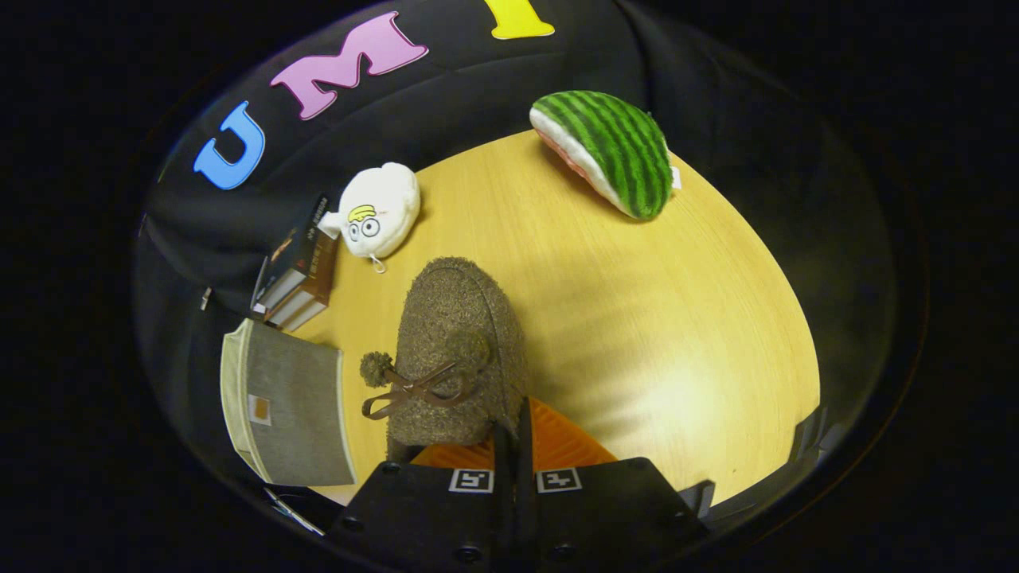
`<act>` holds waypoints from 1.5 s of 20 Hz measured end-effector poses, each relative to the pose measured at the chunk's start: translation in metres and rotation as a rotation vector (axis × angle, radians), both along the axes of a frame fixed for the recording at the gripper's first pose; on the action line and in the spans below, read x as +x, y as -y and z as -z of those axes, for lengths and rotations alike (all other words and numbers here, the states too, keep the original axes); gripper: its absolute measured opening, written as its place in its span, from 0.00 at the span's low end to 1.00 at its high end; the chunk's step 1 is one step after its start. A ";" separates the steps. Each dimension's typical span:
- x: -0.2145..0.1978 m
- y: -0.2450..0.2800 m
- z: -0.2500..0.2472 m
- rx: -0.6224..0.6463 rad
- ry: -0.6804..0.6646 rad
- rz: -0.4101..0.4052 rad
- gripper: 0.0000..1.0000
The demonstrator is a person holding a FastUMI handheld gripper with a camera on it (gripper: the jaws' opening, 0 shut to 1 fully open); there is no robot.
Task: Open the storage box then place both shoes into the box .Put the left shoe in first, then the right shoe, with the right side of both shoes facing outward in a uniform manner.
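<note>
The claw [513, 446] has its fingers pressed together on the edge of a brown fuzzy shoe [458, 350], which hangs from them above the table [637, 318], toe pointing away toward the far edge and its bow with two pompoms facing up. Left of the shoe, at the table's left edge, sits the grey box [290, 402]. Beyond it lie stacked books [298, 270], with a white plush [378, 208] just beside them. A watermelon plush [609, 151] rests near the far edge.
</note>
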State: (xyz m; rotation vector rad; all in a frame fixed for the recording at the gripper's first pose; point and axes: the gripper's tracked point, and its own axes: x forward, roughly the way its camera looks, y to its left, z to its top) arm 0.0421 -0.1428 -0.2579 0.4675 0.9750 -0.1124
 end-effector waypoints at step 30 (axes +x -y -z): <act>0.017 -0.316 -0.067 0.166 0.039 -0.039 0.05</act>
